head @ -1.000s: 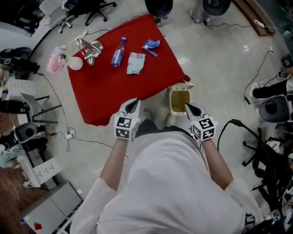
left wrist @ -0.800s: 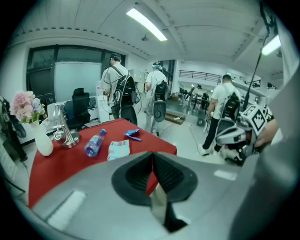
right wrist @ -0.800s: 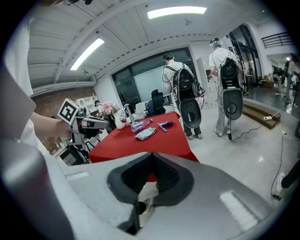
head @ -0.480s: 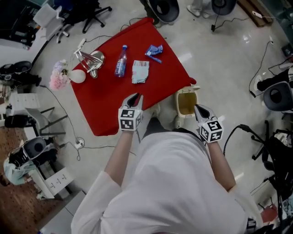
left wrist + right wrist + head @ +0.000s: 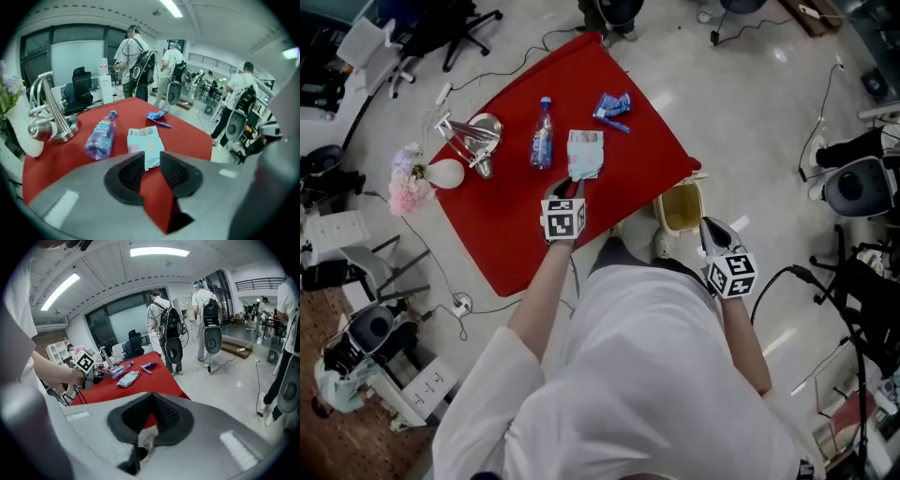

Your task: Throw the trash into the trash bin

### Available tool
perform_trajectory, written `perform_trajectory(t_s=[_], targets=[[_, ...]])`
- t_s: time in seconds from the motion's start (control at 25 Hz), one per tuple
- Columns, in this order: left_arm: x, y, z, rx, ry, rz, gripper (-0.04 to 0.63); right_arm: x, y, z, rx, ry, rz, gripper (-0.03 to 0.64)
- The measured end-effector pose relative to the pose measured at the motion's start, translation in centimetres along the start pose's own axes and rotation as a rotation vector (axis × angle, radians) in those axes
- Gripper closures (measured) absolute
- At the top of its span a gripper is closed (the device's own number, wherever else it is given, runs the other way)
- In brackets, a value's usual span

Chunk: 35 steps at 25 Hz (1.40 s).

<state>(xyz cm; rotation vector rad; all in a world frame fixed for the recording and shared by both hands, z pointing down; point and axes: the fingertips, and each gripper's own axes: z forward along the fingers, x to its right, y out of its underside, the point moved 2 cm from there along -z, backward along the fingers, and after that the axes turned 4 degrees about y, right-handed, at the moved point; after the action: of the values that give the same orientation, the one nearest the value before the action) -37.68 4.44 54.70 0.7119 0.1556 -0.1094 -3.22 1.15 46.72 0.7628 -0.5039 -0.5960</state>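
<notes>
1 piece of trash, the pale blue packet, lies on the red counter. Your left claw has advanced from the counter edge to just short of it. Its jaws have just been opening and grip nothing. Your right claw is closed and empty beside the trash bin. Pickup appears imminent.

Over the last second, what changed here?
The left tool reached forward over the red tablecloth to the pale-blue packet, its jaws just opening, nothing gripped yet. The right tool stays shut near the trash bin; packet, bottle and blue wrapper lie unmoved.
</notes>
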Motion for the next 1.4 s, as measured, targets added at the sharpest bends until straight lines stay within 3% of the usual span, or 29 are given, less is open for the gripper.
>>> perform_trajectory(t_s=[0.2,0.48,0.64,0.8,1.08,1.32,1.4], targets=[[-1.7,0.1,3.0,-0.056,0.028,-0.003,0.482,-0.4,-0.3,0.2,-0.013,0.064,0.013,0.615],[-2.6,1.4,6.1,-0.177,0.054,0.043,0.392,-1.4,-0.1,0.0,-0.013,0.145,0.047,0.615],[-4.3,1.4,7.2,-0.203,-0.016,0.094,0.289,-1.9,1.0,-0.5,-0.028,0.186,0.077,0.615],[-4.7,2.0,8.2,-0.235,-0.004,0.103,0.268,-2.6,1.9,-1.1,-0.034,0.222,0.107,0.615],[-3.6,2.5,8.8,-0.260,0.026,0.160,0.385,-3.3,3.8,-2.2,-0.032,0.270,0.162,0.615],[-3.1,1.9,8.3,-0.244,0.051,0.165,0.544,-2.8,4.5,-3.1,-0.018,0.287,0.181,0.615],[-2.6,1.7,7.9,-0.241,0.070,0.153,0.567,-2.3,4.5,-3.5,-0.008,0.293,0.186,0.615]])
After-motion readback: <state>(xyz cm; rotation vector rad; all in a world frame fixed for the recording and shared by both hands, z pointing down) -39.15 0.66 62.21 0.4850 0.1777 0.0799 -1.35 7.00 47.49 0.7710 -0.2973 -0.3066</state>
